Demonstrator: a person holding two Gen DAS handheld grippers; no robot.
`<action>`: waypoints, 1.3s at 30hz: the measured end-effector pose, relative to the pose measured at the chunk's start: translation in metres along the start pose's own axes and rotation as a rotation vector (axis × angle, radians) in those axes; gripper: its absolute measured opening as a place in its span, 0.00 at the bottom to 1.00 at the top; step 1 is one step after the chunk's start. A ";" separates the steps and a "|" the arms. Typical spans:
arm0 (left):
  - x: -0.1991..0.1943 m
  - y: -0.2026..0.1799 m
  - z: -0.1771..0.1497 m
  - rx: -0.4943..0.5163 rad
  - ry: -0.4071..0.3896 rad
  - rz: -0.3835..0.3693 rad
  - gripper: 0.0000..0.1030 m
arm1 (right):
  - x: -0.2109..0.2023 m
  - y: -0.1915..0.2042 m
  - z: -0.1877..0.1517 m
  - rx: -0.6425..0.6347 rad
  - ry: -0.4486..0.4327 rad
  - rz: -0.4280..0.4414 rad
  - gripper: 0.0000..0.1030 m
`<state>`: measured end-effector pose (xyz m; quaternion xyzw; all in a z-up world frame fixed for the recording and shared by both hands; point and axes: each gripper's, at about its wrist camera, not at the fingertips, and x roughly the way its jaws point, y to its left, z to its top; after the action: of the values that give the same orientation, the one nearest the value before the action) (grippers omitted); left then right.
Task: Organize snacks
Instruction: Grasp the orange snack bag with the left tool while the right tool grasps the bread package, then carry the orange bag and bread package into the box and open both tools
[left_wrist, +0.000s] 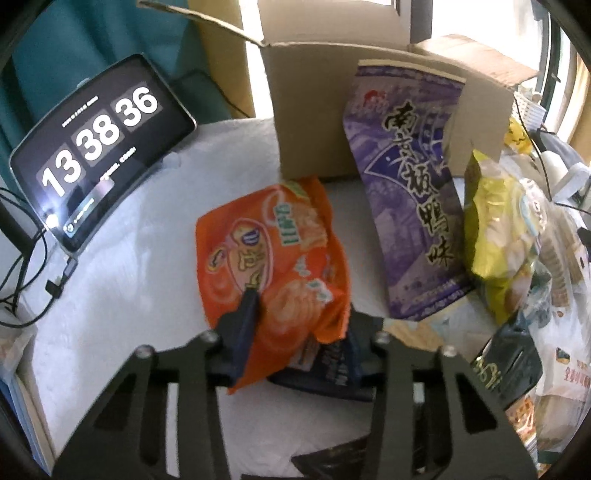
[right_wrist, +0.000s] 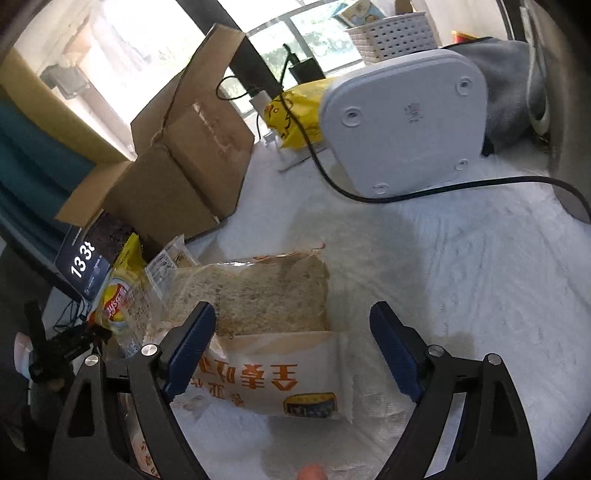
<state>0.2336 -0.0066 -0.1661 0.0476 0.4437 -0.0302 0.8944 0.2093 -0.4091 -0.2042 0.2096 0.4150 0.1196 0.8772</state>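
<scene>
Left gripper (left_wrist: 295, 317) has its jaws pinched on the near end of the orange bag (left_wrist: 271, 254), which hangs out ahead of it over the white bench (left_wrist: 129, 258). Straight ahead, toward the bench's far edge, sits the open box (left_wrist: 314, 107), with a purple bag (left_wrist: 410, 192) leaning on its front and a yellow bag (left_wrist: 495, 236) to the right. Looks like the carry-to-box step; next it probably has to lift over the box rim, then let go. Right gripper (right_wrist: 291, 343) is spread wide, holding nothing, hovering around the bread pack (right_wrist: 266, 321) lying mid-bench, probably the next pick.

white cloth (right_wrist: 461, 277) lies open right of bread bag (right_wrist: 266, 295).
</scene>
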 end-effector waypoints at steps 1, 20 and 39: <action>0.000 0.001 -0.001 -0.001 -0.007 -0.004 0.35 | -0.001 0.002 -0.002 -0.008 -0.007 -0.004 0.85; -0.066 0.027 -0.006 -0.082 -0.200 -0.092 0.27 | -0.042 0.051 -0.003 -0.162 -0.180 -0.082 0.25; -0.156 0.030 0.024 -0.082 -0.419 -0.092 0.27 | -0.095 0.112 0.042 -0.325 -0.390 -0.051 0.21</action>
<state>0.1613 0.0223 -0.0252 -0.0164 0.2504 -0.0623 0.9660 0.1784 -0.3580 -0.0640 0.0744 0.2185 0.1200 0.9656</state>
